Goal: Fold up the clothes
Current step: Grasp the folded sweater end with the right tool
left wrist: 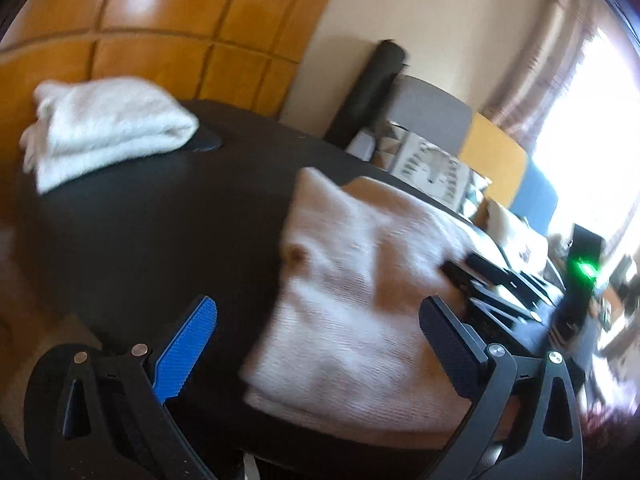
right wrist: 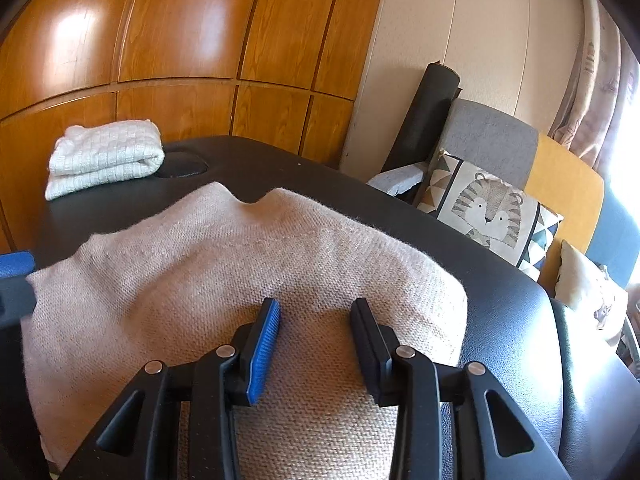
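Note:
A beige knit sweater [right wrist: 224, 264] lies folded on the black padded table [right wrist: 304, 160]. My right gripper [right wrist: 316, 306] is low over the sweater's near right part. Its jaws stand partly apart, with only flat fabric showing below the gap. In the left wrist view the sweater [left wrist: 352, 280] is blurred, and my left gripper [left wrist: 320, 308] is wide open above its left edge, holding nothing. The right gripper [left wrist: 464, 268] shows there on the sweater's far right side. A white knit garment [right wrist: 104, 156] sits folded at the table's far left corner.
Wooden wardrobe doors [right wrist: 180, 40] stand behind the table. To the right are a grey sofa with a tiger cushion [right wrist: 488, 208], a rolled black mat [right wrist: 432, 112] leaning on the wall, and a bright curtained window [left wrist: 592, 140]. A round hole [right wrist: 184, 168] sits in the tabletop beside the white garment.

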